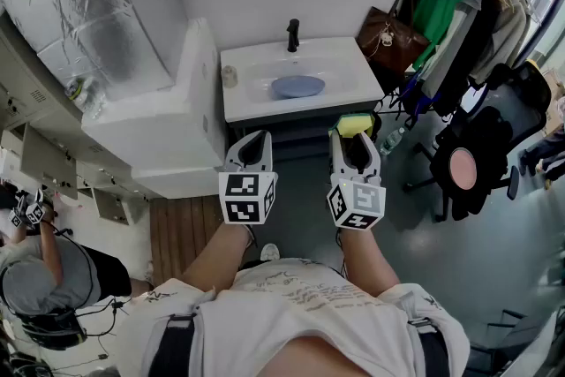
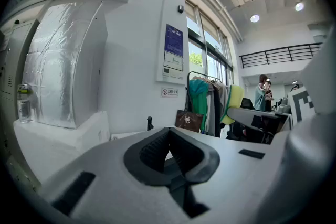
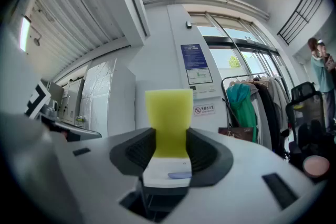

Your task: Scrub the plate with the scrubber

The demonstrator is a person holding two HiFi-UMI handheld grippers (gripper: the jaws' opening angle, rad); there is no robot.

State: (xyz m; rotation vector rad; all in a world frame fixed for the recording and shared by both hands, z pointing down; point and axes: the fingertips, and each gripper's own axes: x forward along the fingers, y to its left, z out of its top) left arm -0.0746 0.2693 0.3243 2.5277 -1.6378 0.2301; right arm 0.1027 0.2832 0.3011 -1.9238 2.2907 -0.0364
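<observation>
A blue plate [image 1: 297, 86] lies in the basin of the white sink counter [image 1: 243, 97] ahead of me, below a black faucet [image 1: 292, 35]. My right gripper [image 1: 355, 139] is shut on a yellow scrubber sponge [image 1: 352, 124], held in the air short of the counter's front edge. In the right gripper view the sponge [image 3: 168, 120] stands upright between the jaws of that gripper [image 3: 169, 147], and the plate [image 3: 180, 175] shows small beneath it. My left gripper [image 1: 256, 147] hovers level beside it, shut with nothing in it [image 2: 170, 152]. The yellow sponge [image 2: 234, 102] shows at its right.
A small cup [image 1: 229, 77] stands on the counter's left corner. A brown bag [image 1: 391, 40] and a clothes rack [image 1: 468, 4] stand right of the sink, with a black chair [image 1: 481, 154] nearer. A white ledge [image 1: 168, 119] lies left. Another person [image 1: 44, 269] stands at lower left.
</observation>
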